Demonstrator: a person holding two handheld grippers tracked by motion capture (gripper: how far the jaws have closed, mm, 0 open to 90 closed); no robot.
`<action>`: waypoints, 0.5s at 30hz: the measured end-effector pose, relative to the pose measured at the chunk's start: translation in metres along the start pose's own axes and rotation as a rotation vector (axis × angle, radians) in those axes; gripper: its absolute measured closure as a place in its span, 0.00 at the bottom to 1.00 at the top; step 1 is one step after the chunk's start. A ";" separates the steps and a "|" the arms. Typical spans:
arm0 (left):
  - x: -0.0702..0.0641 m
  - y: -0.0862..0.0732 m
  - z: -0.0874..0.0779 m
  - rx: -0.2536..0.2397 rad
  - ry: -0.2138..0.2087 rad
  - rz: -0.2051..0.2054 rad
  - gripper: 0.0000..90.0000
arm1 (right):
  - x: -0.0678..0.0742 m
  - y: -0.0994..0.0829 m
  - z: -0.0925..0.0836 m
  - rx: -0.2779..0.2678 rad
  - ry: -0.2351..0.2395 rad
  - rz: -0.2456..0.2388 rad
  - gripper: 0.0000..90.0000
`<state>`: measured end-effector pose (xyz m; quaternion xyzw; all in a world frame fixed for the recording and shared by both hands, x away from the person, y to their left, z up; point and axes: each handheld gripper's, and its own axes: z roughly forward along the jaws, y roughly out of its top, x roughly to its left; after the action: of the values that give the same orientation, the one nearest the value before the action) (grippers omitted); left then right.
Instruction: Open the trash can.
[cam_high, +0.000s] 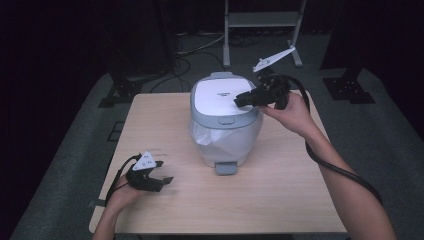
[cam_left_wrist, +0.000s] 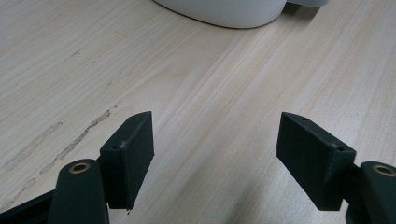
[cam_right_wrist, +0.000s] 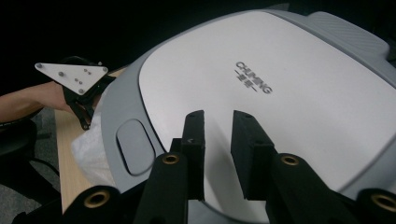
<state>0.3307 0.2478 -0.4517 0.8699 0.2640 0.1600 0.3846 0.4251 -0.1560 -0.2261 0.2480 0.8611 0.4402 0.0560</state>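
1. High view showed a pale wooden worktop (cam_high: 280, 200) in the middle of the frame, with a white bin (cam_high: 226, 122) standing near its far centre.
2. The bin had a grey rim, a white lid (cam_high: 220, 97) lying flat and shut, a grey pedal (cam_high: 226, 168) at its near foot, and a clear liner bag (cam_high: 200, 134) bunched under the rim.
3. The right claw (cam_high: 245, 100) sat at the right edge of the lid, upper centre of the frame, held by the right hand (cam_high: 292, 114); a thick black cable (cam_high: 340, 170) ran back along the forearm.
4. Right gripper view had that claw (cam_right_wrist: 218, 126) low in the frame, its jaws drawn near each other with a narrow gap and nothing between them, over the lid (cam_right_wrist: 303, 93) near the printed lettering (cam_right_wrist: 253, 77). I could not tell whether the tips touched the lid.
5. The left claw (cam_high: 162, 172) lay at lower left of the high view, just above the worktop and well apart from the bin, held by the left hand (cam_high: 122, 197).
6. Left gripper view showed its jaws (cam_left_wrist: 215, 154) spread wide and holding nothing, bare scuffed wood (cam_left_wrist: 196, 93) between them, and the bin's rounded white base (cam_left_wrist: 224, 11) at the top edge.
7. A grey floor (cam_high: 395, 130) and a metal stand (cam_high: 262, 25) lay beyond the worktop.
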 end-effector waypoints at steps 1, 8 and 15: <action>0.000 0.000 0.001 -0.003 -0.003 0.001 0.30 | -0.002 -0.003 -0.005 0.000 -0.013 0.006 0.78; 0.002 -0.002 0.000 0.001 0.001 -0.005 0.29 | -0.011 -0.014 -0.026 -0.013 -0.042 0.049 0.66; 0.001 -0.001 -0.001 0.001 0.004 -0.001 0.29 | -0.021 -0.031 -0.052 -0.039 -0.073 0.094 0.57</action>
<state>0.3309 0.2498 -0.4522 0.8697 0.2652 0.1614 0.3836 0.4157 -0.2192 -0.2220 0.3030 0.8372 0.4497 0.0715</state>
